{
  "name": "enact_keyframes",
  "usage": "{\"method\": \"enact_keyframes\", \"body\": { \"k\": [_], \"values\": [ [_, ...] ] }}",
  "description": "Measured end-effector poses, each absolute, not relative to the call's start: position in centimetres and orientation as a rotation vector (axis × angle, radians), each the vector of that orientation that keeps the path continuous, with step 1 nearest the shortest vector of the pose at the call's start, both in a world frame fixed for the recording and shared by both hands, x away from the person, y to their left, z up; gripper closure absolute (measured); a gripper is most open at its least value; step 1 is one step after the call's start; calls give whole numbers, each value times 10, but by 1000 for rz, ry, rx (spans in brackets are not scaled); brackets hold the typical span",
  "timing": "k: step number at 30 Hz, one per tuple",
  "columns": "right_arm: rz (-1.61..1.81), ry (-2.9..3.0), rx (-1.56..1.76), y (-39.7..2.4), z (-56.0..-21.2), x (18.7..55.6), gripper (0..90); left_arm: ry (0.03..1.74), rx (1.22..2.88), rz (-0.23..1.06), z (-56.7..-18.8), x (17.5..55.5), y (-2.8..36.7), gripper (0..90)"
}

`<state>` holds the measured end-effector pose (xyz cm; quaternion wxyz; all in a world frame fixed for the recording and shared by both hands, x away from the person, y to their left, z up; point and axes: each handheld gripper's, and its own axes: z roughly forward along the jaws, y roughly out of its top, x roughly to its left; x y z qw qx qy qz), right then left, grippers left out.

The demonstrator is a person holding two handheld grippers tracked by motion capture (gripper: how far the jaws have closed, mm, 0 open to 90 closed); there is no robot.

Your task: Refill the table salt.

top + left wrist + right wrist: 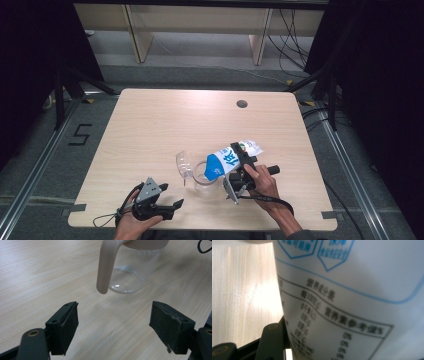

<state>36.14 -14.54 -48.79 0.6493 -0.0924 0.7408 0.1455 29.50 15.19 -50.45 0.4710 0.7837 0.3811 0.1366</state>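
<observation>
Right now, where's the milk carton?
In the high view the milk carton sits right of the table's centre, clamped in the right gripper and tipped with its top over the clear pitcher.

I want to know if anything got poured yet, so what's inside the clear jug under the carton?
The clear jug looks empty near its base in the left gripper view, with bare wood showing through. The tilted carton, held by the right gripper, covers the jug's mouth, so any stream there is hidden.

High view overlooks the table [150, 120]; both gripper views sit close above it.
</observation>
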Motion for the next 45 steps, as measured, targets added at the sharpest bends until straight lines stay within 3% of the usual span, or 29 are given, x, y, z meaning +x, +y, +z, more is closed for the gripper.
{"method": "enact_keyframes", "body": {
  "k": [45],
  "values": [
    [249,1640,-228,-143,-488,358,461,932,1927,324,-505,295,152,222]
  ]
}}
